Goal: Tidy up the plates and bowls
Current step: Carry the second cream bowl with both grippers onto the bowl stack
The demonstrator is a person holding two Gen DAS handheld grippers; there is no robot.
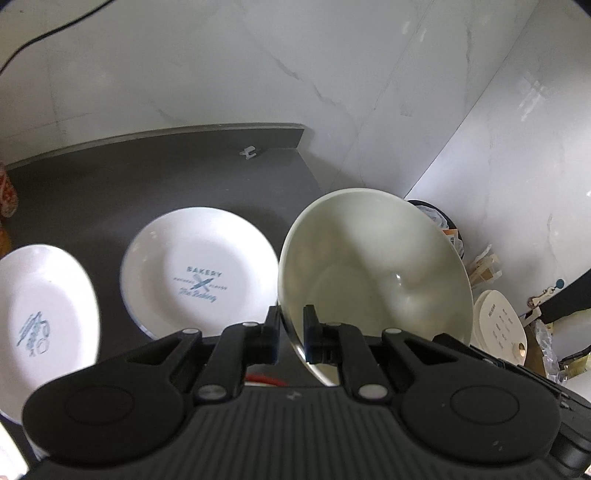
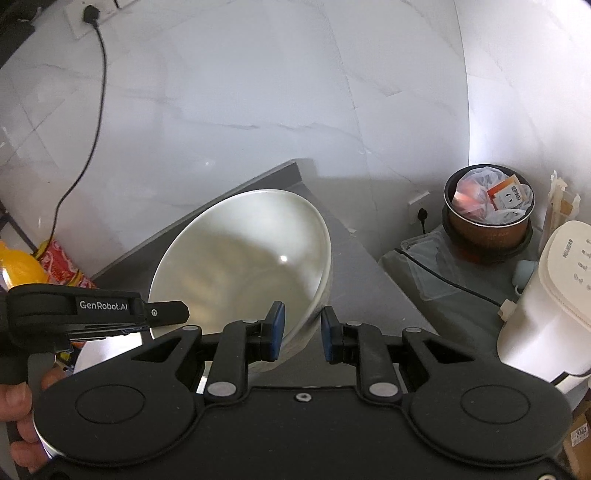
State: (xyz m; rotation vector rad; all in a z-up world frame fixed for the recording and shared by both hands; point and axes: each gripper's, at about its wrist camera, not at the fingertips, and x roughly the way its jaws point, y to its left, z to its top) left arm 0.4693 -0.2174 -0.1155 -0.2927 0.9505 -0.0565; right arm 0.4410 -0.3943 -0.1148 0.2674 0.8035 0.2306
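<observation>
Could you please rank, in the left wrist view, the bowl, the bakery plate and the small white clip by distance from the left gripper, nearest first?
1. Bowl: its rim sits between the left gripper fingers.
2. Bakery plate: on the dark counter, ahead and to the left.
3. Small white clip: far back, near the counter's rear edge by the wall.

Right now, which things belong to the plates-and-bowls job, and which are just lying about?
Job:
- bowl, rim clamped by the left gripper
- right gripper, open astride the bowl's rim
- Bakery plate
- second plate

Lying about:
- bin
- white appliance
- red packet
- wall plug
</observation>
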